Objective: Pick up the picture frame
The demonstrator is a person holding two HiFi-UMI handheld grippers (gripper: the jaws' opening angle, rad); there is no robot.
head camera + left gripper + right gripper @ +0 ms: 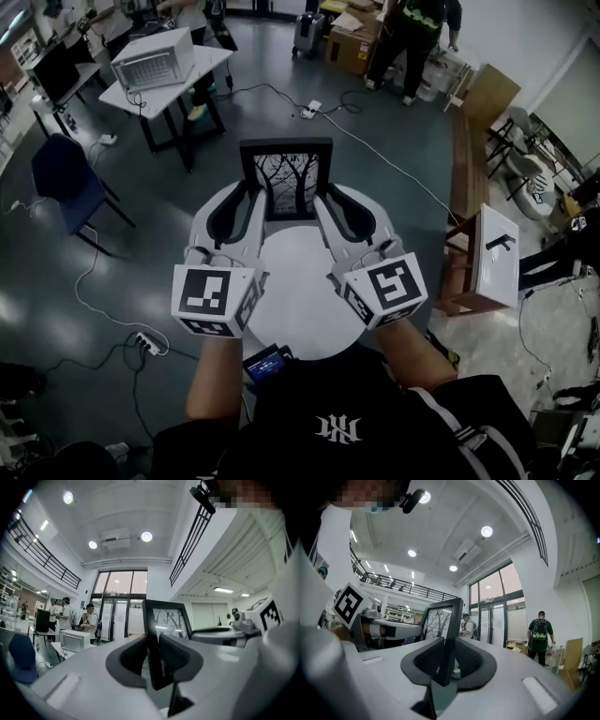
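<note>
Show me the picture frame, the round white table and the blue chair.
picture frame (286, 183), head view, on the tree picture.
round table (302, 300), head view, on its bare top.
blue chair (67, 192), head view, on its seat.

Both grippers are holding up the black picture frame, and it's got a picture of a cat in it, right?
Not quite. The picture in the black picture frame shows bare trees, not a cat; the head view shows it plainly. The rest is right: the left gripper and the right gripper each grip one side of the frame and hold it up.
</note>
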